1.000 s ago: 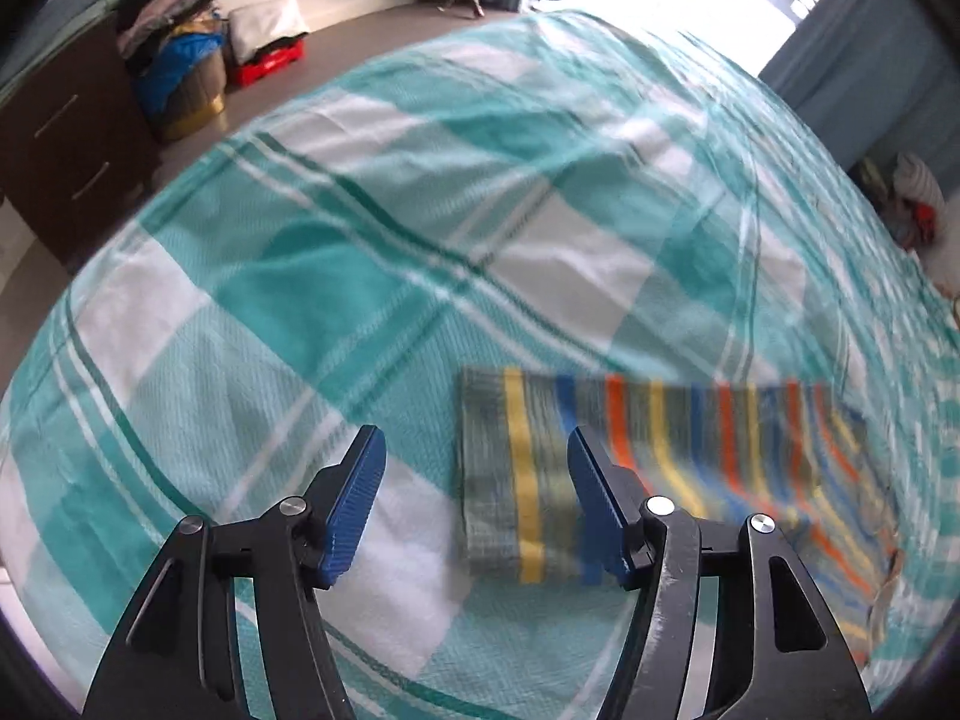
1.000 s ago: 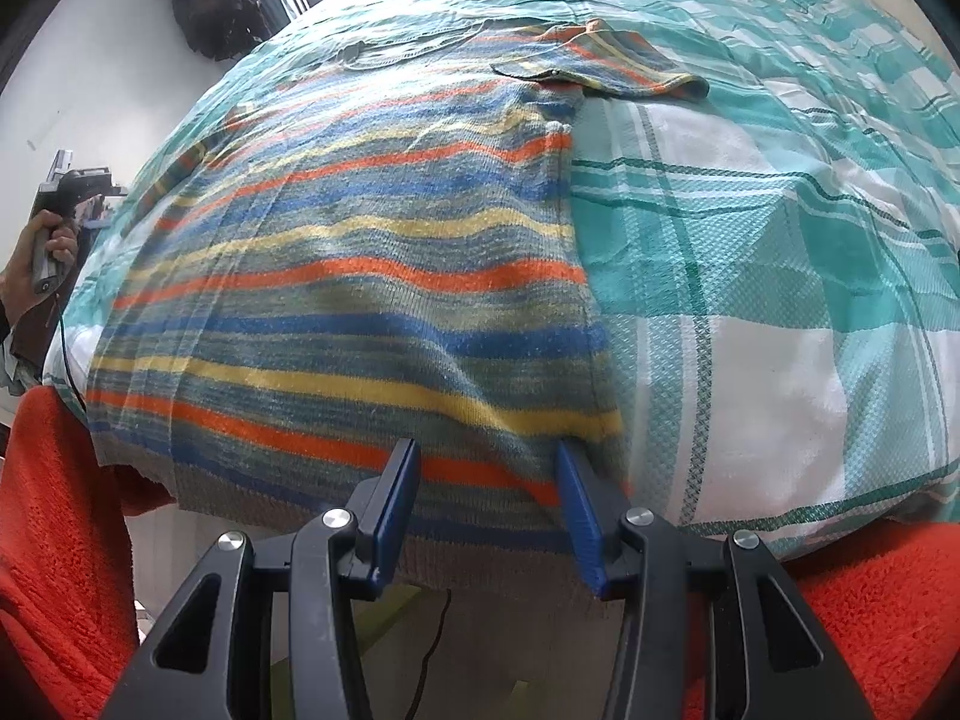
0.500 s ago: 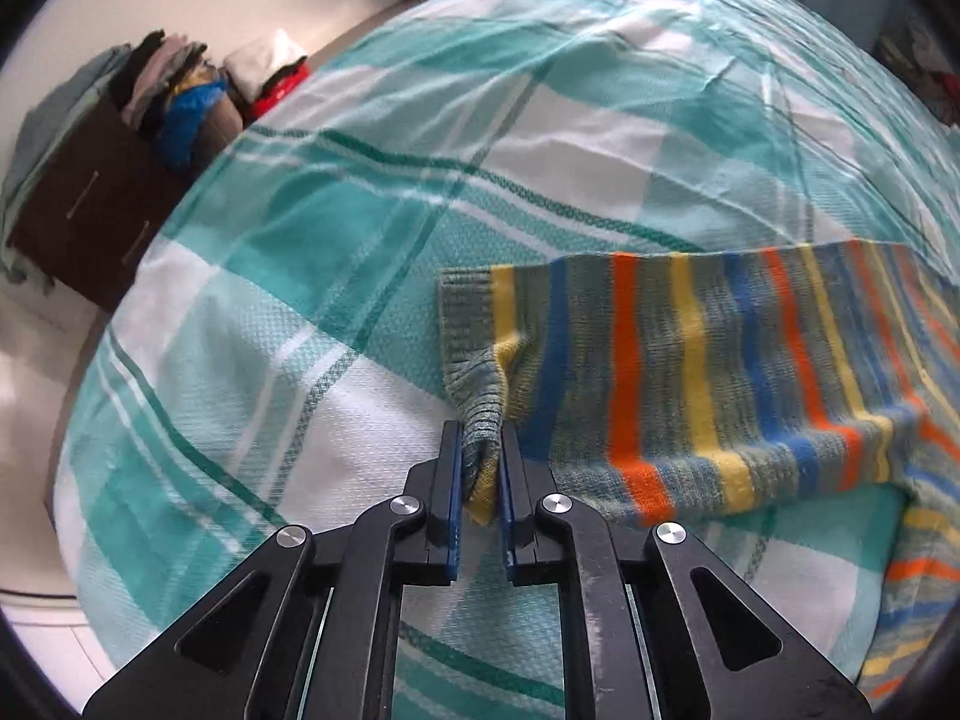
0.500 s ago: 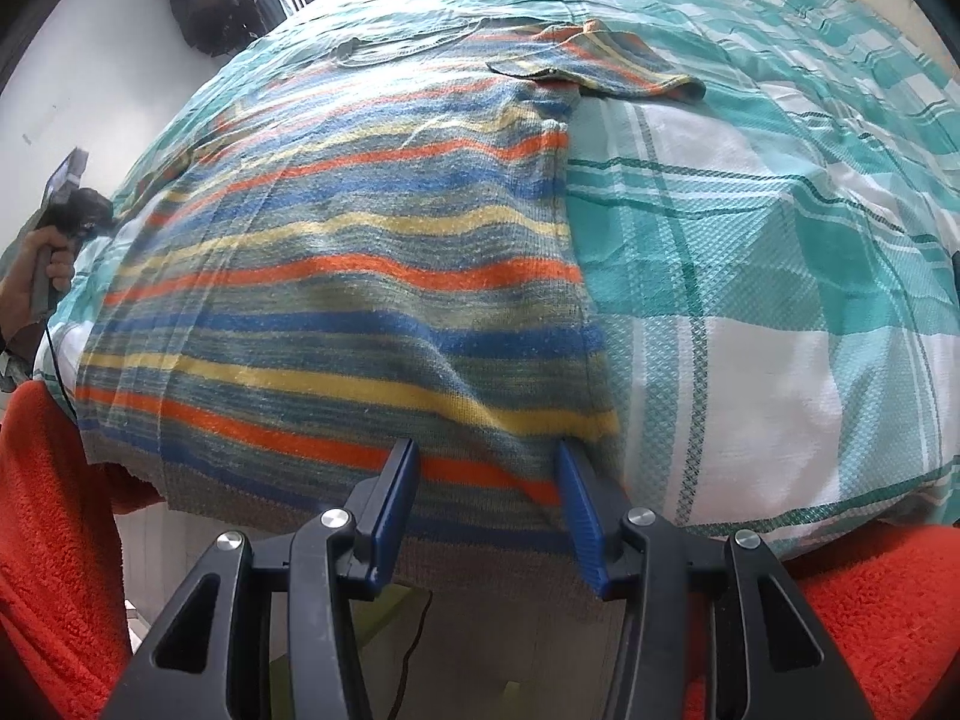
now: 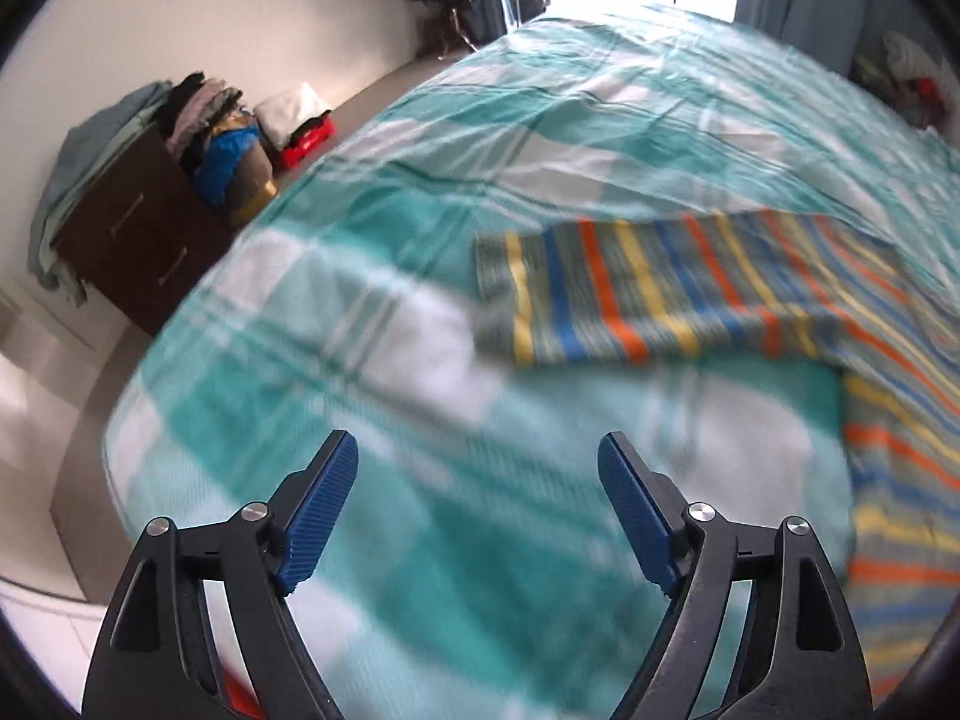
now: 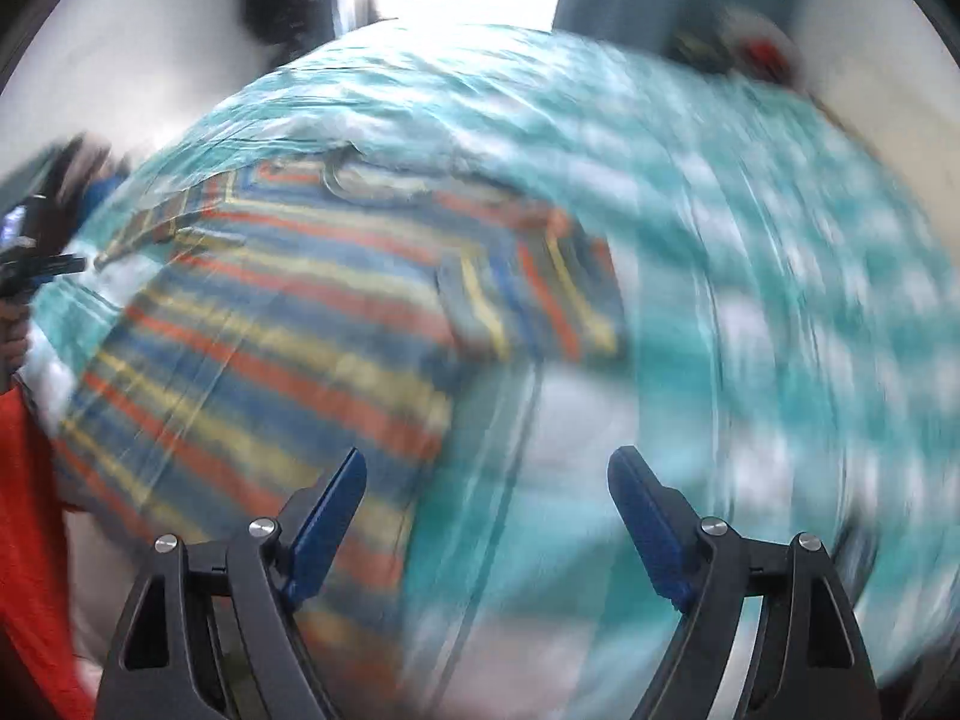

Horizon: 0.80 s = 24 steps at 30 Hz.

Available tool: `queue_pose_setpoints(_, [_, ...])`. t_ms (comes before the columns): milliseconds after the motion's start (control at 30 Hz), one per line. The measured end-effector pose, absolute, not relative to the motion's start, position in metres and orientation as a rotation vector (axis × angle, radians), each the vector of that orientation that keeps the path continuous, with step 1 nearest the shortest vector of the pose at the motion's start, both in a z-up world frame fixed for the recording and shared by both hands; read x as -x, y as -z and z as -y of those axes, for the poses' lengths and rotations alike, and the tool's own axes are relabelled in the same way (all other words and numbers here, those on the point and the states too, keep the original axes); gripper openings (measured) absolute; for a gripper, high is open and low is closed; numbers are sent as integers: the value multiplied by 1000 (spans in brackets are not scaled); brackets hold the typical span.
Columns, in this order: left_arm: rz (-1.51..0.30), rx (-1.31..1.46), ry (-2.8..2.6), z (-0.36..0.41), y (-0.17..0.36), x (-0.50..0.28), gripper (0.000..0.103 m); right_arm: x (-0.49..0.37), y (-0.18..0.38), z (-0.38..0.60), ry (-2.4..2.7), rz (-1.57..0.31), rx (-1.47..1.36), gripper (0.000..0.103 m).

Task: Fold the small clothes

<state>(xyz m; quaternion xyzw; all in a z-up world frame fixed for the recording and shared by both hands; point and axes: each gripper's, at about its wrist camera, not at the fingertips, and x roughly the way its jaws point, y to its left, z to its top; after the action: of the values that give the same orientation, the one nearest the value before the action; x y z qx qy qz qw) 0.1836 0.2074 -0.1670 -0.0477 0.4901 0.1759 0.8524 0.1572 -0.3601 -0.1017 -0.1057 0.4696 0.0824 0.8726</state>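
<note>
A striped sweater, in blue, orange, yellow and grey, lies spread on the teal plaid bed cover. In the left wrist view its left sleeve lies flat across the bed, well beyond my left gripper. That gripper's jaws are opening wide and only bare cover lies between them. In the blurred right wrist view the right sleeve lies folded onto the sweater's body. My right gripper hangs above the sweater's right edge, its jaws opening with nothing between them.
A dark wooden dresser piled with clothes stands beside the bed at the left. A red box sits on the floor by the wall. A hand holding the other gripper and red cloth show at the left edge.
My left gripper shut on the sleeve's cuff, then let go and drew back from it. My right gripper rose and swung right off the sweater's hem, its jaws spreading wider.
</note>
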Motion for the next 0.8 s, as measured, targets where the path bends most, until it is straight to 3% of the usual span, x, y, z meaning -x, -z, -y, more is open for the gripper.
queue_pose_setpoints(133, [-1053, 193, -349, -199, 175, -149, 85, -242, 155, 320, -250, -1014, 342, 79])
queue_pose_setpoints(200, [-1093, 206, -337, -194, 187, -137, 85, -265, 185, 317, -255, -1082, 334, 65])
queue_pose_setpoints(233, [-1108, 196, -337, -191, 191, -134, 85, -275, 199, 325, -269, -1142, 289, 29])
queue_pose_setpoints(267, [-1117, 173, -337, -189, 193, -132, 84, -276, 199, 335, -261, -1151, 244, 4])
queue_pose_setpoints(500, [-1083, 230, -298, -196, 188, -122, 85, -226, 130, 501, 64, -966, -121, 1])
queue_pose_setpoints(633, [-1094, 209, -297, -186, 193, -125, 85, -204, 146, 584, 233, -992, -284, 1])
queue_pose_setpoints(800, [-1097, 166, -282, -173, 191, -118, 85, -193, 178, 609, 275, -1016, -450, 1])
